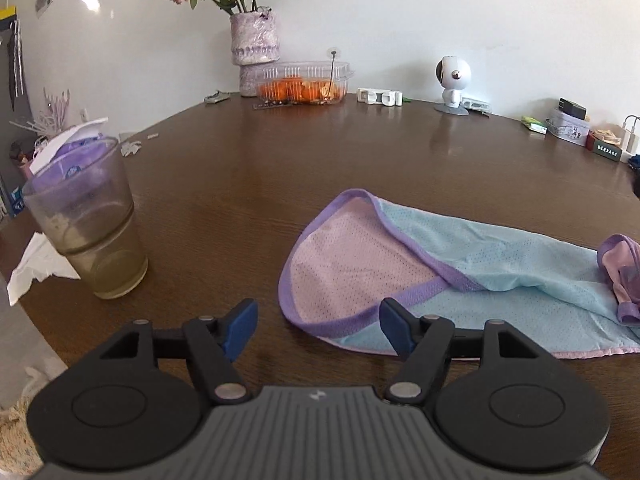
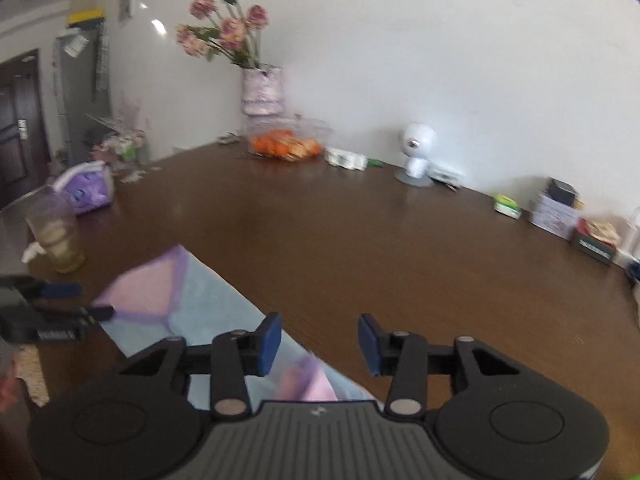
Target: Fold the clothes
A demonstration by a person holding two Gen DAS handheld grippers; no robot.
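Left wrist: left gripper (image 1: 318, 326) released, jaws wide apart, hovering low at the near edge of the table (image 1: 280, 168). Garment (image 1: 460, 264) lies flat-ish just ahead and to the right: light blue mesh, pink panel, purple binding. One blue pad (image 1: 394, 330) sits over the purple hem; contact or not, can't tell. Looks thin, very light, limp, so expect no stiffness and drape on lift. Mesh may be slick on the pads. Best bite is the purple bound edge (image 1: 328, 326), thicker than the mesh. Glass cup (image 1: 86, 220) stands well to the left, apart from the cloth.

Right wrist: blurred. Right gripper (image 2: 320, 342) released too, nothing between the jaws. Garment (image 2: 208, 304) runs diagonally under and left of it; pinch at the near bunched pink end (image 2: 308, 380). Left gripper (image 2: 60, 300) visible at far left by the pink end.
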